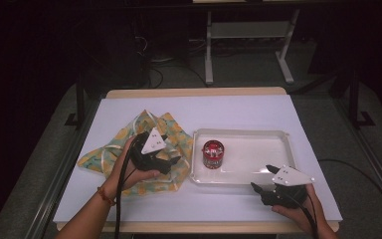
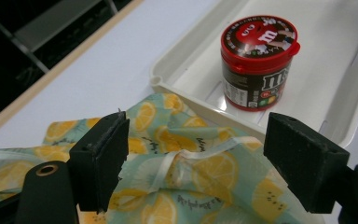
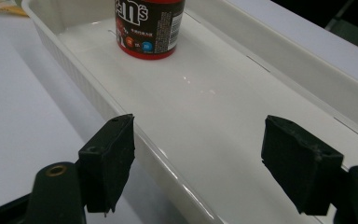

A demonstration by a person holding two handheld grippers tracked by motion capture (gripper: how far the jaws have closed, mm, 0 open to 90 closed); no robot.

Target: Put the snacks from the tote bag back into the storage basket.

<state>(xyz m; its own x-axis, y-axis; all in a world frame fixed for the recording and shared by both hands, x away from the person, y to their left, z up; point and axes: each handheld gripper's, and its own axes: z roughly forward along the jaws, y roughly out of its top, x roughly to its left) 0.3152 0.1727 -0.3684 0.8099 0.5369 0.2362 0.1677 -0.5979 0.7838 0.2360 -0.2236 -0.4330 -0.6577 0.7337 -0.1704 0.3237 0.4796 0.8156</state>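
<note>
The crumpled lemon-print cloth (image 1: pixel 144 154) lies toward the counter's (image 1: pixel 229 209) left edge, under the left claw (image 2: pixel 193 158), jaws apart. Soft, light, floppy: pinch a raised fold. The right claw (image 3: pixel 198 163) gapes over the white plastic tray (image 3: pixel 261 60).

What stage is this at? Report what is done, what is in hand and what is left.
Done: the candy jar stands upright in the white tray, lid on. In hand: nothing is gripped. The left claw hangs open over the crumpled lemon-print cloth beside the tray; the right claw is open at the tray's near rim. Left, probably: grip the cloth and handle it, perhaps with the tray steadied.
</note>
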